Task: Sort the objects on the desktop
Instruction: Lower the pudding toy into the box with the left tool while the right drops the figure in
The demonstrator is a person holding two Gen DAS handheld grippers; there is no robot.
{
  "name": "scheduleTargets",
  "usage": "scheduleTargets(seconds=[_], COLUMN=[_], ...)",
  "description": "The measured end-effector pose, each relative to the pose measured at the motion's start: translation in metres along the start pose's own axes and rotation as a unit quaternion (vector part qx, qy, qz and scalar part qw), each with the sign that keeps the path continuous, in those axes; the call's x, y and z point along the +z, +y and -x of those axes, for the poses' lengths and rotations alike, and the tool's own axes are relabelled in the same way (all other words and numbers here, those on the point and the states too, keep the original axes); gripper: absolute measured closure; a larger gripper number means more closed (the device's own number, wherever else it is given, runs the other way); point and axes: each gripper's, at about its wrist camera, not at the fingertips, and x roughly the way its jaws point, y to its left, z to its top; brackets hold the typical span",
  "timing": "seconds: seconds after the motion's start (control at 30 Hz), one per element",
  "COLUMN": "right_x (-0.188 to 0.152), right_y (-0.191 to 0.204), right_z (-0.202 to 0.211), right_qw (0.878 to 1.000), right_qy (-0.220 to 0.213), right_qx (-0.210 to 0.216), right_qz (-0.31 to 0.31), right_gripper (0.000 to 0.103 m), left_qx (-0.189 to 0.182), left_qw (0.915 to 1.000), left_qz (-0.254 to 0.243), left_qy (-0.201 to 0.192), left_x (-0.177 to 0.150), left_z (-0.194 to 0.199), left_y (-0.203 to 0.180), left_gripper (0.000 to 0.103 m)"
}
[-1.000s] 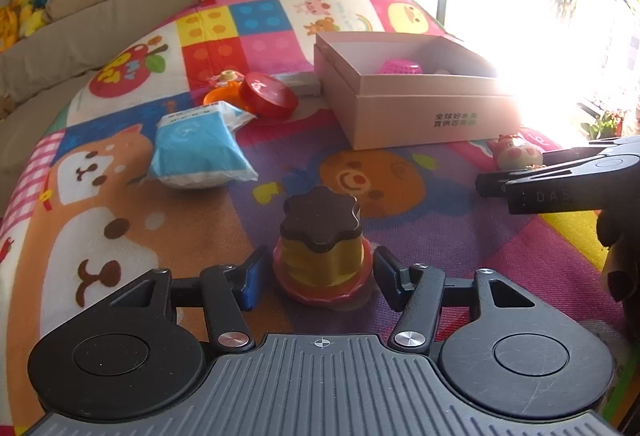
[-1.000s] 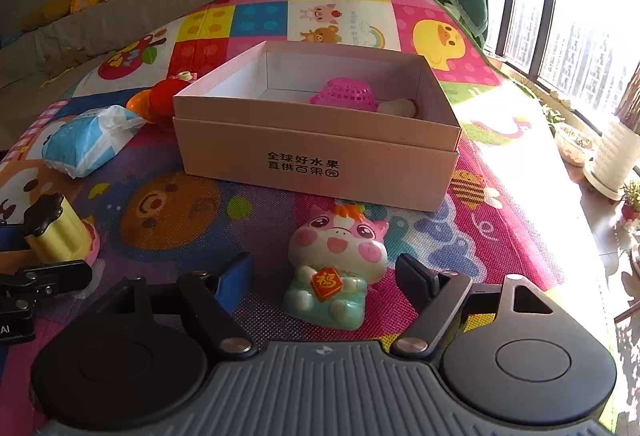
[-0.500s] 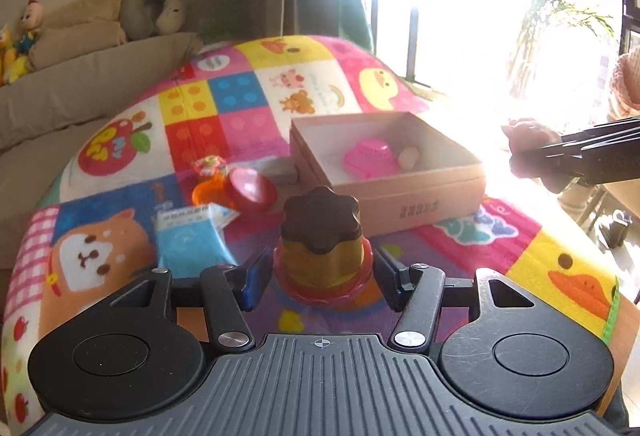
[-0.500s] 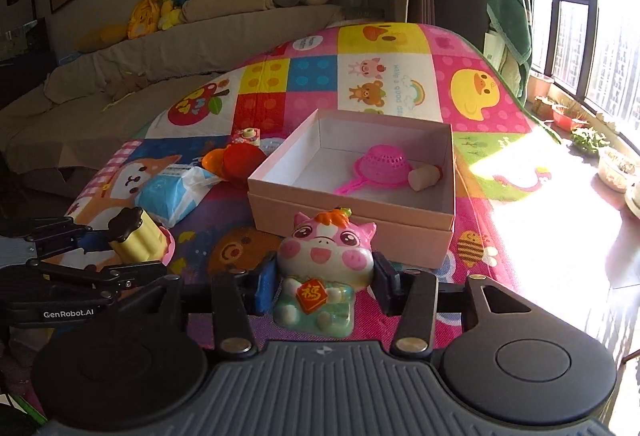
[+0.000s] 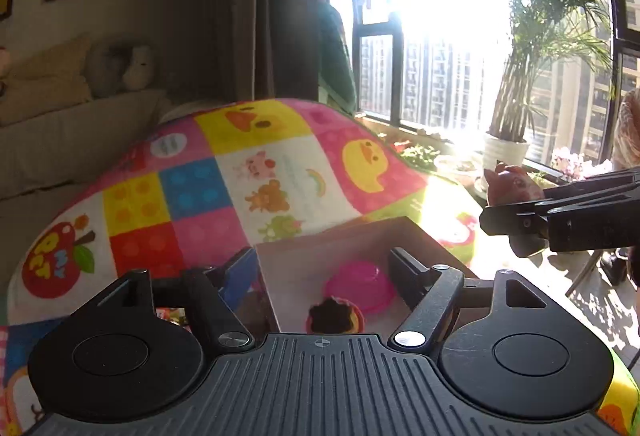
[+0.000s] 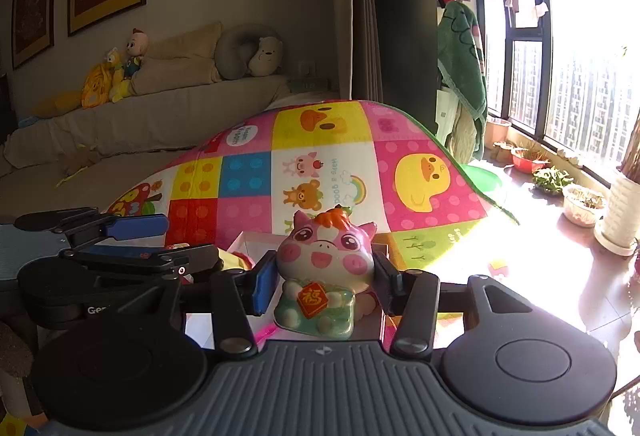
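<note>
My left gripper (image 5: 324,268) is open above the pink cardboard box (image 5: 344,240). The pudding toy (image 5: 335,319), brown-topped on a red base, lies below it inside the box beside a pink strainer (image 5: 360,290). My right gripper (image 6: 325,274) is shut on the pink cow toy (image 6: 326,268) and holds it in the air over the near edge of the box (image 6: 256,242). In the left wrist view the right gripper (image 5: 516,224) and the cow toy (image 5: 514,185) show at the right. In the right wrist view the left gripper (image 6: 160,240) is at the left.
The box stands on a colourful play mat (image 5: 240,187) (image 6: 320,163). A sofa with plush toys (image 6: 120,71) is behind. Potted plants (image 5: 508,151) line the window sill on the right. Small toys to the left of the box are mostly hidden by the left gripper.
My left gripper carried the pudding toy over the box, opened and let it fall inside. My right gripper closed on the cow toy and lifted it up towards the box.
</note>
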Motion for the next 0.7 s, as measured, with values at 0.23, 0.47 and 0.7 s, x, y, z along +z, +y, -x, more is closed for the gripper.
scheduleTargets(seconds=[0.23, 0.47, 0.7], right_x=[-0.024, -0.019, 0.002], right_y=[-0.014, 0.007, 0.061], right_z=[-0.031, -0.044, -0.061], right_qw=[0.997, 0.997, 0.993], right_qy=[0.051, 0.068, 0.102], right_qx=[0.021, 0.013, 0.058], right_qz=[-0.049, -0.038, -0.011], right_gripper=[0.052, 0.048, 0.03], left_qx=[0.04, 0.067, 0.13], left_qw=[0.9976, 0.9924, 0.9846], left_qz=[0.012, 0.086, 0.115], left_qy=[0.055, 0.058, 0.018], left_x=[-0.077, -0.111, -0.118], left_z=[0.04, 0.066, 0.072], left_y=[0.033, 0.065, 0.083], left_gripper=[0.007, 0.002, 0.0])
